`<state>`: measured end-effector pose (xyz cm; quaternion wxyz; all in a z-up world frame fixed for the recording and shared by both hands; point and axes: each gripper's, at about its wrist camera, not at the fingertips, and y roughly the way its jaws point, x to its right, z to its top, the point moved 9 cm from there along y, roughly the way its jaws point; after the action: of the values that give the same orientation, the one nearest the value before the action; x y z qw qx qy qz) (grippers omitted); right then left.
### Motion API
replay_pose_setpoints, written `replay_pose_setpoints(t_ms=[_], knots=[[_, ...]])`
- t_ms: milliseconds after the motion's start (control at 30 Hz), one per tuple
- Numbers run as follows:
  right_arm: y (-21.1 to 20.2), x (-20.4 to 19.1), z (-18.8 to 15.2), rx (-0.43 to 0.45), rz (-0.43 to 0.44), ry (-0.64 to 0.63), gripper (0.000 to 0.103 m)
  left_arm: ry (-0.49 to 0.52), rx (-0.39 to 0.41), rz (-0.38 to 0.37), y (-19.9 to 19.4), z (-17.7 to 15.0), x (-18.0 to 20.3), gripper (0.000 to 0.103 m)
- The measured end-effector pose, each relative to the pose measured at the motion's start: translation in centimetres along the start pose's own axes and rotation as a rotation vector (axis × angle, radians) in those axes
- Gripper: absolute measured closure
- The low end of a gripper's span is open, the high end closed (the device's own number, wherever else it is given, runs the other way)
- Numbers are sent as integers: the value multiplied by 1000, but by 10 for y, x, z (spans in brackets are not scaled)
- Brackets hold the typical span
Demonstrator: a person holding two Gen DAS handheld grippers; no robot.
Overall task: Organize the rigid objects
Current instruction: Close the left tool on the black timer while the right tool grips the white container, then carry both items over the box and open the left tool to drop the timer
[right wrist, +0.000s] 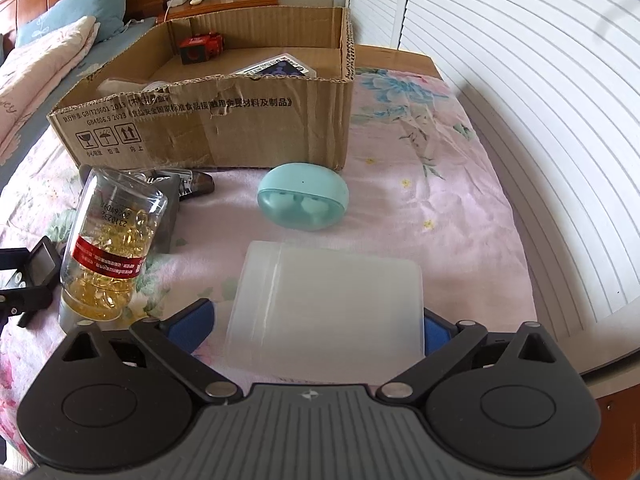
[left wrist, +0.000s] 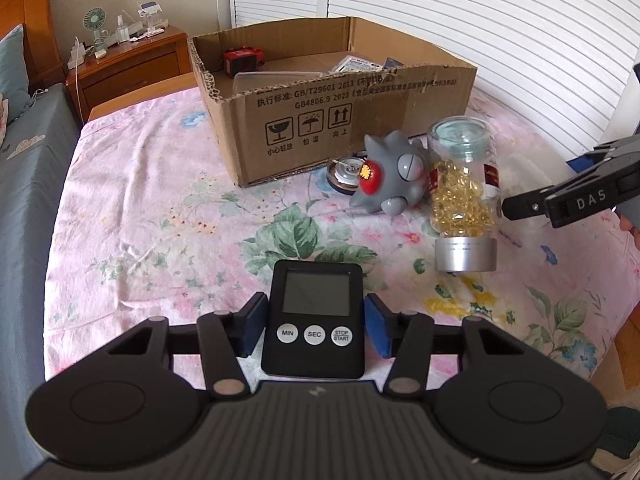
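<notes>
Between the blue pads of the left gripper (left wrist: 314, 330) sits a black digital timer (left wrist: 314, 320), apparently clamped, low over the floral bedspread (left wrist: 140, 200); the right gripper (right wrist: 320, 328) closes around a translucent plastic container (right wrist: 326, 304). Beyond them the cardboard box (left wrist: 320, 120) already holds a red gadget (left wrist: 240, 62) and flat packets — so sorting looks partly done. Left outside, I judge: an upended capsule bottle (left wrist: 464, 200), a grey toy (left wrist: 394, 176), a round tin (left wrist: 346, 174), a teal earbud case (right wrist: 303, 196).

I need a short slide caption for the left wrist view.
Left claw grips a black timer above the floral bedsheet, facing the cardboard box.
</notes>
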<state>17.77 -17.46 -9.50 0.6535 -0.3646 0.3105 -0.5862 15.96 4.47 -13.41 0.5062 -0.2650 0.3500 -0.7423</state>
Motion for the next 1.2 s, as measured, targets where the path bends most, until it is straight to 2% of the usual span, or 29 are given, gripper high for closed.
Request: replay_pose_setpoints(t_ms=[67, 100, 367, 767, 933, 1200], knots=[[1, 1, 1, -7, -32, -20, 13, -2, -1, -13, 0, 0, 0, 51], [1, 3, 1, -12, -48, -30, 15, -4, -2, -22, 0, 1, 0, 51], [-10, 5, 3, -15, -1, -76, 15, 29, -17, -58, -5, 5, 0, 52], [-37, -2, 15, 18, 60, -155, 15, 92, -22, -61, -21, 22, 0, 52], [-53, -6, 30, 62, 77, -187, 15, 119, -4, -76, -33, 42, 2, 52], [-77, -9, 74, 163, 119, -192, 15, 147, 57, -99, -46, 96, 4, 52]])
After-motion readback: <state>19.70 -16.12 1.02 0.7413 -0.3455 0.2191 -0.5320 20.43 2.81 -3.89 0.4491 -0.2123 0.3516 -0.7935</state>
